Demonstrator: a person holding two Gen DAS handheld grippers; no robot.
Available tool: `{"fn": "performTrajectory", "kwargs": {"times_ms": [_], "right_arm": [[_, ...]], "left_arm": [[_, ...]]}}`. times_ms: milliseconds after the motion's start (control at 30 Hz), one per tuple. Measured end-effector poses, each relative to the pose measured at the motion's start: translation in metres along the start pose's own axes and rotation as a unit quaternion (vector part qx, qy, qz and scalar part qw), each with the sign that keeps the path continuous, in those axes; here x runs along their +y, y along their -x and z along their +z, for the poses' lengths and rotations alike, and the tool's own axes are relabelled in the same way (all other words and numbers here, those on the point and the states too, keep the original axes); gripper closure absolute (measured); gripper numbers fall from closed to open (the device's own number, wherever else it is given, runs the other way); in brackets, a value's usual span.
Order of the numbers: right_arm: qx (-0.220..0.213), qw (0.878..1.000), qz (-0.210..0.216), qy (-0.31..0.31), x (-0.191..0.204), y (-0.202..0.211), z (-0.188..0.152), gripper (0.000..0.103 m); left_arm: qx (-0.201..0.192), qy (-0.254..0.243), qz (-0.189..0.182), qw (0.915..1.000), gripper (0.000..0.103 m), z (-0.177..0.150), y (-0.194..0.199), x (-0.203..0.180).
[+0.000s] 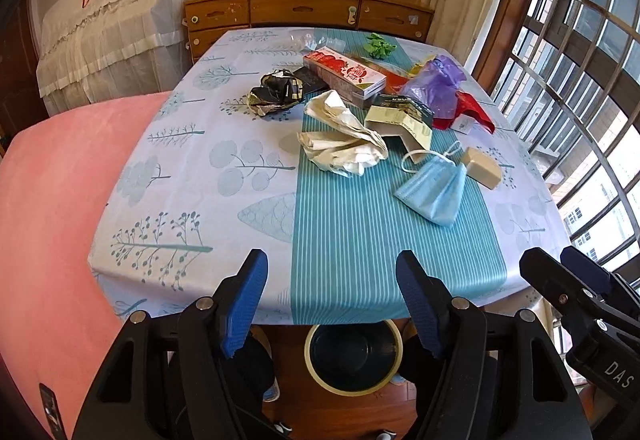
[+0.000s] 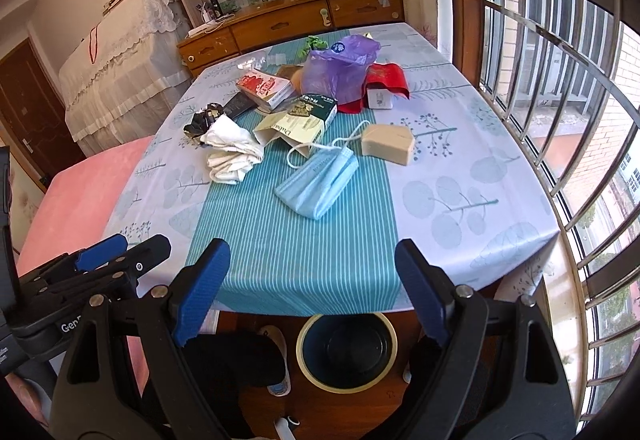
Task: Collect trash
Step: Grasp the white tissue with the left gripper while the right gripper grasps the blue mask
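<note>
Both spread wide and empty: left gripper, right gripper, over the table edge and bin. One blue mask, one crumpled paper, one purple bag ahead on the table. Red books seen from right wrist only.

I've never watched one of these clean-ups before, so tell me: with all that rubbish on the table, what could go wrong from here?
Both the left gripper and right gripper are open and empty. The blue face mask lies flat, so fingers might pinch the tablecloth too. Its ear loop reaches the torn paper box and could drag it. The bin sits partly under the table edge, so drops may miss.
</note>
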State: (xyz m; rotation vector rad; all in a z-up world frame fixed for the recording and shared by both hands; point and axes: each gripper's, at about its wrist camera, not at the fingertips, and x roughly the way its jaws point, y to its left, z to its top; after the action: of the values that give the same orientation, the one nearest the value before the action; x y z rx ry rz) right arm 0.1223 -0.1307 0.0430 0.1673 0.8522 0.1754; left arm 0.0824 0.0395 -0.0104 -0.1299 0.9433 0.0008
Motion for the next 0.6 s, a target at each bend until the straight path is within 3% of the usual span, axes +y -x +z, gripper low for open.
{"fn": "performTrajectory", "kwargs": {"times_ms": [200,367,600], "right_arm": [[0.012,1.000,-0.005,0.001,0.005,-0.039,0.028,0.021],[0.037,0.999,-0.012,-0.017,0.000,-0.083,0.045,0.021],[0.075,0.996,-0.026,-0.046,-0.012,-0.141,0.053,0.023]], "left_arm": [[0.025,0.032,-0.032,0.9986,0.035,0.038,-0.035,0.019],[0.018,0.067,-0.049,0.9964,0.035,0.077,-0.064,0.035],[0.059,0.116,-0.074,0.9888,0.035,0.118,-0.116,0.058]]}}
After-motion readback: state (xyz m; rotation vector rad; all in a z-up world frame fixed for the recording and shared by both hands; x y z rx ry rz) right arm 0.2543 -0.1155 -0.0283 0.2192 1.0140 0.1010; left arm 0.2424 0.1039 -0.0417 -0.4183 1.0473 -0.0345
